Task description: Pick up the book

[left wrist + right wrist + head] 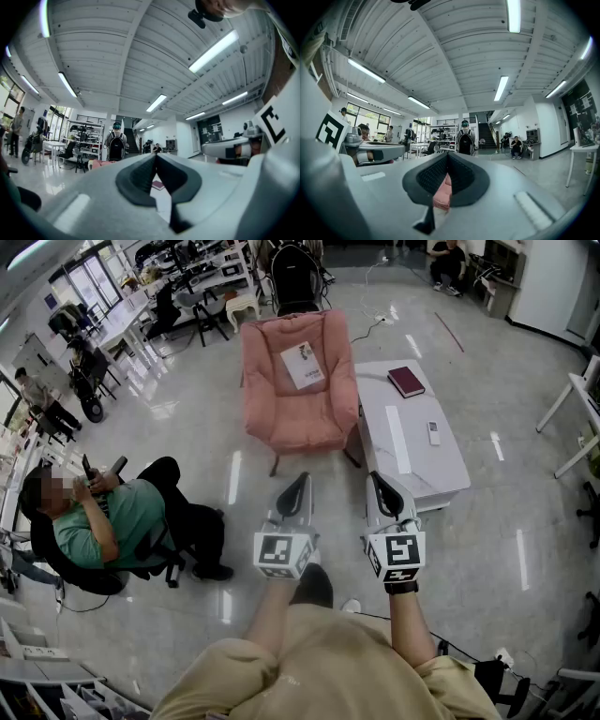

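Observation:
A dark red book [406, 382] lies flat on the far end of the low white table [441, 474], well ahead of both grippers. In the left gripper view the book [158, 185] shows small below the meeting jaw tips. My left gripper [302, 480] and right gripper [375, 480] hang level in the air side by side, short of the table. Both are shut with nothing between the jaws. The left gripper [155, 155] faces the table; the right gripper [447, 155] faces the pink chair [442, 193].
A pink padded chair [298, 413] with a white booklet [303, 365] on its seat stands left of the table. A remote [433, 432] lies on the table. A seated person in a green shirt [108, 521] is on the left. Desks and chairs fill the far left.

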Motion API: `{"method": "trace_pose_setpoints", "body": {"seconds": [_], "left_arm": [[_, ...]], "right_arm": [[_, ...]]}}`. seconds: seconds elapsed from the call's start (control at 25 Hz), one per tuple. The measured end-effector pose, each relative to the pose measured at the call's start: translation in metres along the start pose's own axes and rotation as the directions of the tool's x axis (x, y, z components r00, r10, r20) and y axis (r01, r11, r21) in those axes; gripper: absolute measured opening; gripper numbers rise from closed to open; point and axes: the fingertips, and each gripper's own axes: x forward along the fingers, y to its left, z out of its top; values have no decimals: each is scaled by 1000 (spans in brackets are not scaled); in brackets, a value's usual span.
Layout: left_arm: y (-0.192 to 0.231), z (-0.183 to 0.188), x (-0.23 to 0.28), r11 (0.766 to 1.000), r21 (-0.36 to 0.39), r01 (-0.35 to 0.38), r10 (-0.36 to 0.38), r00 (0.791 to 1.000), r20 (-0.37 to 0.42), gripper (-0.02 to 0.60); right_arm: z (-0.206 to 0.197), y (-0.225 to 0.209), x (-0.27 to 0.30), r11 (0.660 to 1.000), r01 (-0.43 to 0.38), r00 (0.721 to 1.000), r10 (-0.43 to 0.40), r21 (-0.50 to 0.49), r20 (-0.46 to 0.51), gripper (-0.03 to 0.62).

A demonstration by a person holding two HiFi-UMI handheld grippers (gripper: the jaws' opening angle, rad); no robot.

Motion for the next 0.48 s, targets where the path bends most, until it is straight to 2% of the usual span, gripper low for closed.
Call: {"method": "trace_pose_setpoints", "body": {"seconds": [0.2,0.32,0.48], "left_arm": [[27,-13,34,1000,-12,9,-9,1000,-9,2],[45,-17,57,1000,-25,12,-13,1000,-8,2],[87,-23,91,999,-43,11,-12,1000,-15,2]], "right_arm": [[-13,-2,41,1000,-9,1000,9,0,-10,5],[-16,-10,69,999,14,1000,-14,30,-12,5],[-15,-12,124,999,30,1000,-29,39,-3,5]]}}
